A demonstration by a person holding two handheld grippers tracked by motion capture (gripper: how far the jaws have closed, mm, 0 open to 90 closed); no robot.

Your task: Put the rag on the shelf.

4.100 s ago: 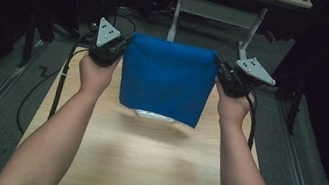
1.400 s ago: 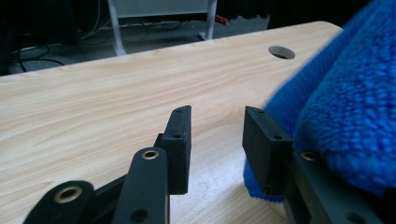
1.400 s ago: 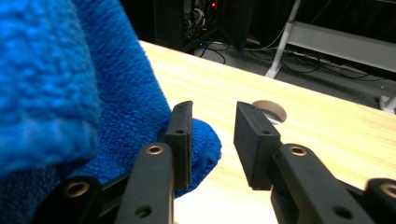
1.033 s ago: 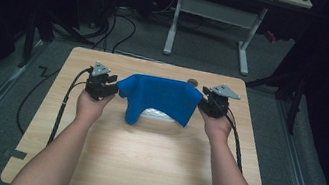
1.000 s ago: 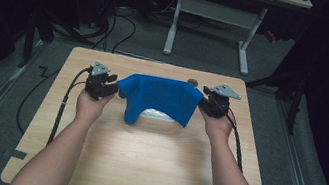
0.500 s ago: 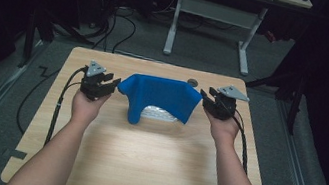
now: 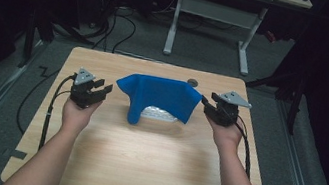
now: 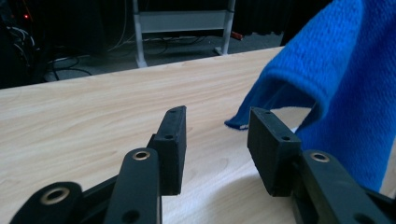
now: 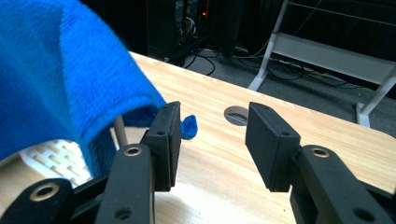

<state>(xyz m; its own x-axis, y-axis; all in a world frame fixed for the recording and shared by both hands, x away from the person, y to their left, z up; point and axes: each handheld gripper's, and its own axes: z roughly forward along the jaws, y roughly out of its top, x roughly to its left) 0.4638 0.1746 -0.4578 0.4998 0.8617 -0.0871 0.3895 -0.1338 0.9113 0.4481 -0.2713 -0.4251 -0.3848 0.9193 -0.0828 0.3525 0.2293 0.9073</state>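
Note:
A blue towel (image 7: 159, 96) lies draped over a white slatted rack (image 7: 159, 114) at the middle of the wooden table (image 7: 139, 169). My left gripper (image 7: 104, 88) sits just left of the towel, apart from it, its jaws open and empty. On the towel's right, my right gripper (image 7: 206, 103) is open too, with nothing between its jaws. Both pairs of jaws have just been opening. In the left gripper view the left gripper (image 8: 217, 135) points past the towel's hanging corner (image 8: 345, 93). In the right gripper view the right gripper (image 9: 212, 135) has the towel (image 9: 60, 79) and rack (image 9: 51, 158) on its left.
A round cable hole (image 7: 192, 82) sits in the table behind the towel. Beyond the far edge stands another desk on white legs (image 7: 211, 14), with cables (image 7: 118, 24) on the dark floor. Each gripper's cable trails back along the table beside the forearm.
Both hands have drawn outward, away from the towel's corners, and their jaws have widened. The towel, earlier held spread in the air, has been let go and rests over the rack.

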